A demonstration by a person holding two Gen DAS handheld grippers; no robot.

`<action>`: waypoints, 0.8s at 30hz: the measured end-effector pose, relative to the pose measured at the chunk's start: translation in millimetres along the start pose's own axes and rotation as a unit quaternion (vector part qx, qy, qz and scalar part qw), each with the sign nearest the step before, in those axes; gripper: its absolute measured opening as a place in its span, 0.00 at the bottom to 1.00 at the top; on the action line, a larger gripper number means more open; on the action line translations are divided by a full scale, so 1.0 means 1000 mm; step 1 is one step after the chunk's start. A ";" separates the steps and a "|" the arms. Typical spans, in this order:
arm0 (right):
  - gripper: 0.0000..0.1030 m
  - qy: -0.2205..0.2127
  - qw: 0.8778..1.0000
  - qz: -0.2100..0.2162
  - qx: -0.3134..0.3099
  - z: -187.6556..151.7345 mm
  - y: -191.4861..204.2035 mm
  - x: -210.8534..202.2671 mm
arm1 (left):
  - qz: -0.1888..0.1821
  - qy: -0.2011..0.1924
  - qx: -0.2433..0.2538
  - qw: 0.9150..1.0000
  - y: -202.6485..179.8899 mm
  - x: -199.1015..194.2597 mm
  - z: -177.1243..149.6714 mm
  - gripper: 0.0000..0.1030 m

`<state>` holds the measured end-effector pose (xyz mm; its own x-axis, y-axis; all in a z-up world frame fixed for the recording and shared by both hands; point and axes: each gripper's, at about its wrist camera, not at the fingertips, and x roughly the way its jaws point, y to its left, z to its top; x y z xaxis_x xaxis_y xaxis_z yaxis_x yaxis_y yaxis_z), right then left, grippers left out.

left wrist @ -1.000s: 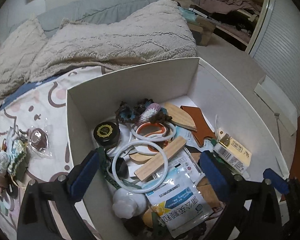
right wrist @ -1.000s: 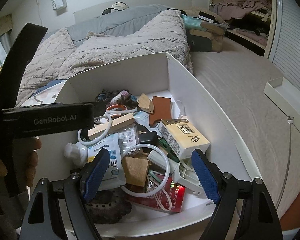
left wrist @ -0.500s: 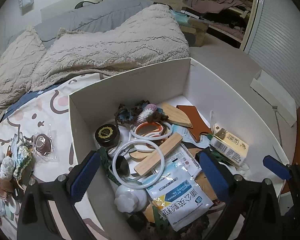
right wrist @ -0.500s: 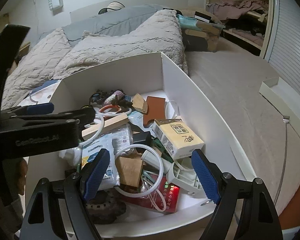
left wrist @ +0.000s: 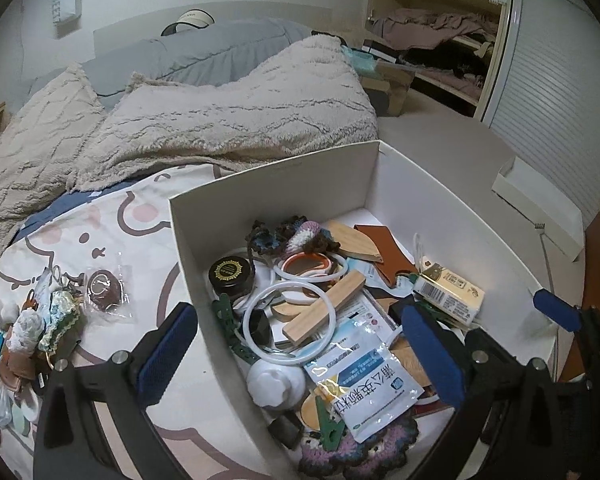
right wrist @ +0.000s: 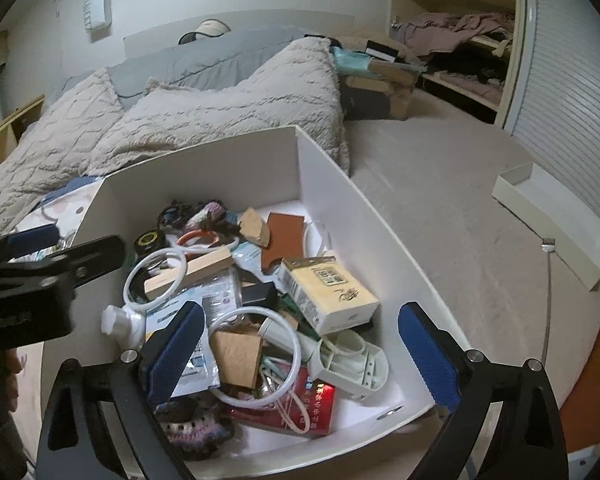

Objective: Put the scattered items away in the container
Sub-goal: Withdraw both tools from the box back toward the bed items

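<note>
Both views ride on the grippers and look forward and steeply down along blue-padded fingers; the left wrist view hangs close over the white box (left wrist: 284, 184) at its seven o'clock corner, taking in loose items on the bedsheet (left wrist: 112, 224) toward nine; the right wrist view sits close above the box's (right wrist: 204, 168) six o'clock edge; both share the box's contents, the beige blanket (left wrist: 236, 116) (right wrist: 228, 108) at twelve and the shelf alcove (left wrist: 432, 44) (right wrist: 456, 40) toward two.
</note>
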<state>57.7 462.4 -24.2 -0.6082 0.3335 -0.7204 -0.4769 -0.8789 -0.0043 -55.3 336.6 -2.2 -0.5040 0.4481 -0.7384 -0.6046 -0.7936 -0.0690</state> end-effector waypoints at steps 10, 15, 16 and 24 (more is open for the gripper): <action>1.00 -0.020 0.999 -0.018 0.027 0.003 -0.010 -0.004 | 0.011 -0.025 0.004 1.000 0.005 -0.018 -0.008 1.00; 1.00 -0.016 0.999 -0.025 0.027 0.003 -0.011 -0.002 | 0.019 -0.036 0.011 0.999 0.009 -0.024 -0.012 1.00; 1.00 -0.017 0.999 -0.024 0.027 0.003 -0.010 -0.002 | 0.020 -0.037 0.011 0.999 0.010 -0.025 -0.013 1.00; 1.00 -0.021 0.999 -0.025 0.026 0.004 -0.008 -0.005 | 0.026 -0.040 -0.001 0.999 0.030 -0.032 -0.020 1.00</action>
<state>61.7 469.7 -17.8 -0.6077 0.3917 -0.6908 -0.5391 -0.8422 -0.0033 -45.0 290.3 6.3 -0.5832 0.4373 -0.6846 -0.5747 -0.8177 -0.0327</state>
